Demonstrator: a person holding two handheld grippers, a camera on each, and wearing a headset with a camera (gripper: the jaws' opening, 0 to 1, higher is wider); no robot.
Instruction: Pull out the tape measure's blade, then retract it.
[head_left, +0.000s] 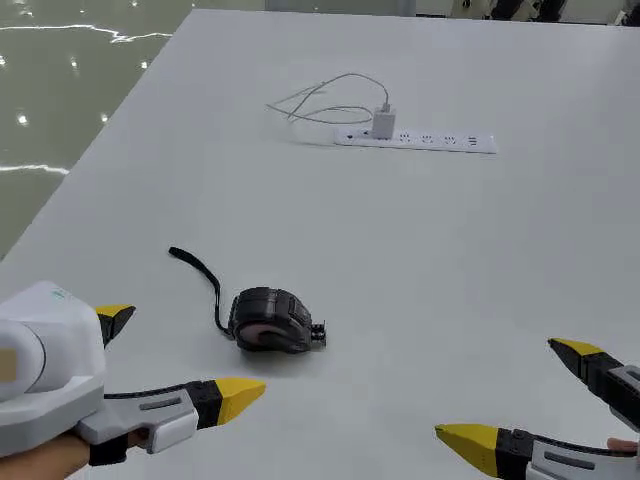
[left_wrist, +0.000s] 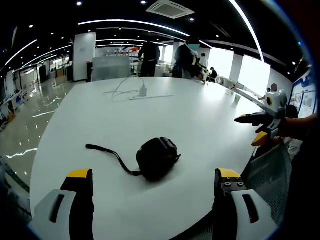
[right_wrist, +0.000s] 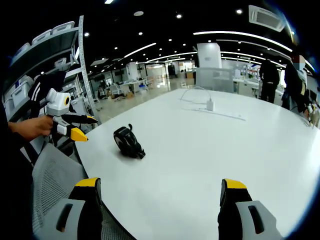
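- Well, the tape measure (head_left: 272, 320) lies on its side on the white table (head_left: 420, 250), near the person's edge and a little left of the middle, closer to the left gripper than to the right one.
- Its black wrist strap (head_left: 200, 275) trails away from the case to the left, and the small hook (head_left: 319, 333) at the blade's mouth points to the right.
- No blade shows outside the case, so I'd say the pull has not yet begun and this is the approach.
- Next, I reckon one claw has to pin the case while the other pinches that small hook. It is a small target, so the jaws must come in low and square to it.
- The left gripper (head_left: 178, 355) hovers just short of the case with its yellow-tipped jaws spread wide and holding nothing. In its own view the case sits between them, a little ahead.
- The right gripper (head_left: 518, 392) hangs well off to the right, also with jaws apart and empty, aimed across the table towards the case.
- Farther back lies a power strip (head_left: 420, 140) with a white charger (head_left: 384, 122) plugged in and its cable (head_left: 320, 100) looped beside it, well clear of the work.
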